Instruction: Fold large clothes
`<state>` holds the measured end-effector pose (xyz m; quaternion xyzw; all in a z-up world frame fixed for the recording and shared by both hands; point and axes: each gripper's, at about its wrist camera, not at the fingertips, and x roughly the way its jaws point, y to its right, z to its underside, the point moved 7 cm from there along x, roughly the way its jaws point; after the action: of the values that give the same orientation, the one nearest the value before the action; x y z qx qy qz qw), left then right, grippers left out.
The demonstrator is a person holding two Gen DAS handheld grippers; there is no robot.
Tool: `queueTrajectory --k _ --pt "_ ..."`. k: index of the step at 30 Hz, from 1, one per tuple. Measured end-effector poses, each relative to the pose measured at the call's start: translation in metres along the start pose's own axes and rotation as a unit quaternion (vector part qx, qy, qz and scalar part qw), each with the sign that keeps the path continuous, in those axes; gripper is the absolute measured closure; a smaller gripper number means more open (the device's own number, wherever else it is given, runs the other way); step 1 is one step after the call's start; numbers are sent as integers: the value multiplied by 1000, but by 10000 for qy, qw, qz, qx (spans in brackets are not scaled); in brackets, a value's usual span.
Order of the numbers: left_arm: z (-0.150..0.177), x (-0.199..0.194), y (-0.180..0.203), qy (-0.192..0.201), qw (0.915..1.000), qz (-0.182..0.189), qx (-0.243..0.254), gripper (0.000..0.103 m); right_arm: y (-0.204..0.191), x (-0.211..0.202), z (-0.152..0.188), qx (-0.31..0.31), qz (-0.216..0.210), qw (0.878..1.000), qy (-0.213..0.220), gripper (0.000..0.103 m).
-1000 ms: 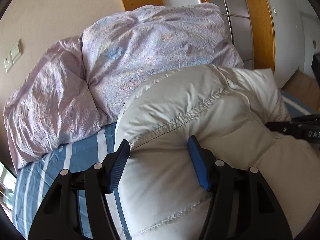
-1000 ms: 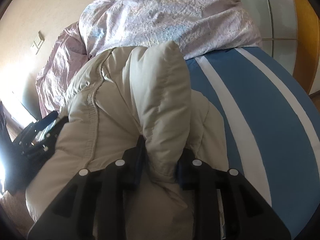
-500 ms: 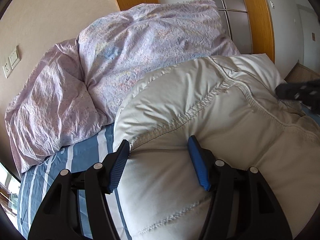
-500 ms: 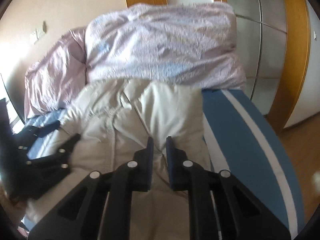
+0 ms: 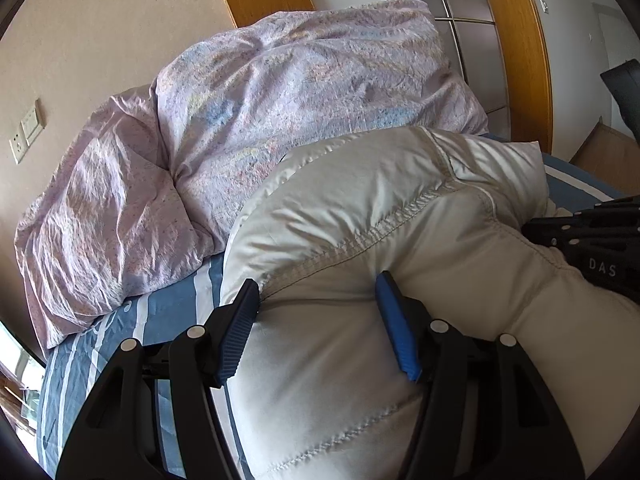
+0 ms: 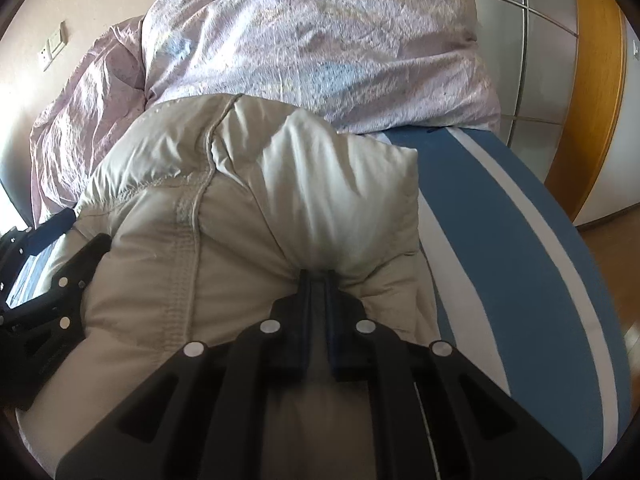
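Crumpled lilac duvet blocks the way ahead, touching the puffy jacket (striped sheet lies bare rightward).

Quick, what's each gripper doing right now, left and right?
Left gripper: open, fingers straddling the puffy jacket.
Right gripper: closed, pinching a fold of the jacket.

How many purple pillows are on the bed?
2. The big floral pillow sits behind the puffy beige jacket. The plainer lilac pillow leans beside it, nearer the wall sockets. More could hide behind the jacket.

The left claw straddles a puffy fold of the cream jacket with jaws spread wide.
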<state>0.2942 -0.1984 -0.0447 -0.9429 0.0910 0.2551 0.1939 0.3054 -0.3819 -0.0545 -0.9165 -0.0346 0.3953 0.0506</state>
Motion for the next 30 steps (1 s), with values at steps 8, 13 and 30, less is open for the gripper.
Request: queueTrajectory --k 8,13,30 --pt "2 0 3 46 9999 -133 91 42 -1 -8 -6 62 157 9999 -8 96" --pt "4 0 4 68 9997 -193 136 42 -22 -40 -32 123 -260 9988 407 92" --pt "-8 -23 -9 156 9996 -230 73 29 -9 19 -17 139 11 9998 -119 88"
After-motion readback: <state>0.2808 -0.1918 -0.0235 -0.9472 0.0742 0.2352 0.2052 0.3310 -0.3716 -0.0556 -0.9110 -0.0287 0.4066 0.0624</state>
